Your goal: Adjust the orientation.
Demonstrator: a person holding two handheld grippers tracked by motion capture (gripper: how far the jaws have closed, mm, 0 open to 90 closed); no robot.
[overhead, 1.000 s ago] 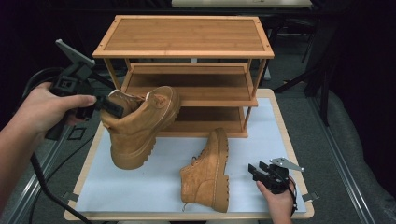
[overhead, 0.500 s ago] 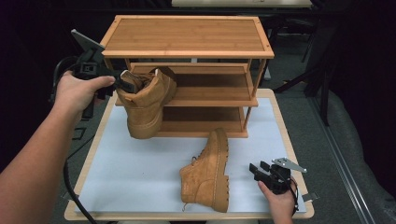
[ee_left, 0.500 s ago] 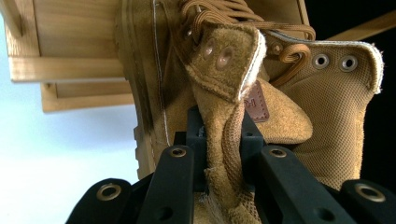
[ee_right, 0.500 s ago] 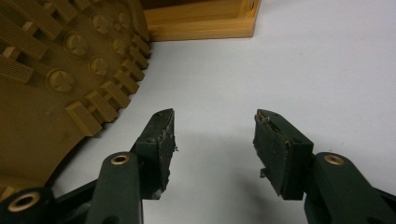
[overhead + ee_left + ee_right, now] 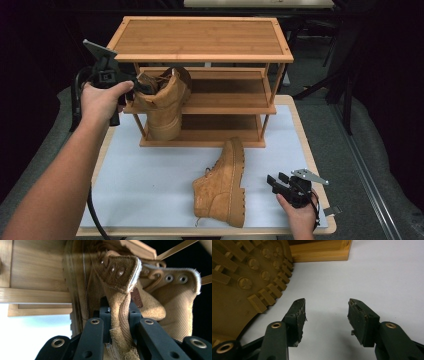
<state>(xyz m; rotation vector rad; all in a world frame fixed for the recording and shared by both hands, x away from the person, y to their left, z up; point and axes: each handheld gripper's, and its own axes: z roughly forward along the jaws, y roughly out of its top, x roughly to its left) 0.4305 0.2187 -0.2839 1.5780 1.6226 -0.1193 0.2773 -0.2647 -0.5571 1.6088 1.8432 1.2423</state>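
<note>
High view: left claw [image 5: 131,89] is gripping a tan suede boot [image 5: 162,102] by the collar and holding it tilted at the left end of the wooden shoe rack [image 5: 202,42], toe poking in over the middle shelf [image 5: 227,100], heel hanging down in front of the bottom shelf [image 5: 210,132]. Can't tell from here whether the sole is resting on the shelf edge. The second tan boot [image 5: 222,187] is lying on its side on the white mat [image 5: 150,175] covering the bench [image 5: 320,227], sole facing the right claw [image 5: 275,181], which is sitting low near the front right corner, just beside that sole, not touching it. Left gripper view: left claw [image 5: 119,322] is clenching on a fold of the boot's suede collar [image 5: 120,277], eyelets and lace loops showing above the pads, rack slats [image 5: 37,272] close behind. Right gripper view: right claw [image 5: 325,315] is standing released, pads [image 5: 298,315] wide apart with bare white mat [image 5: 374,272] between them; lugged sole [image 5: 239,282] of the lying boot is just to the left of the left pad, corner of the rack base [image 5: 322,250] up top.
</note>
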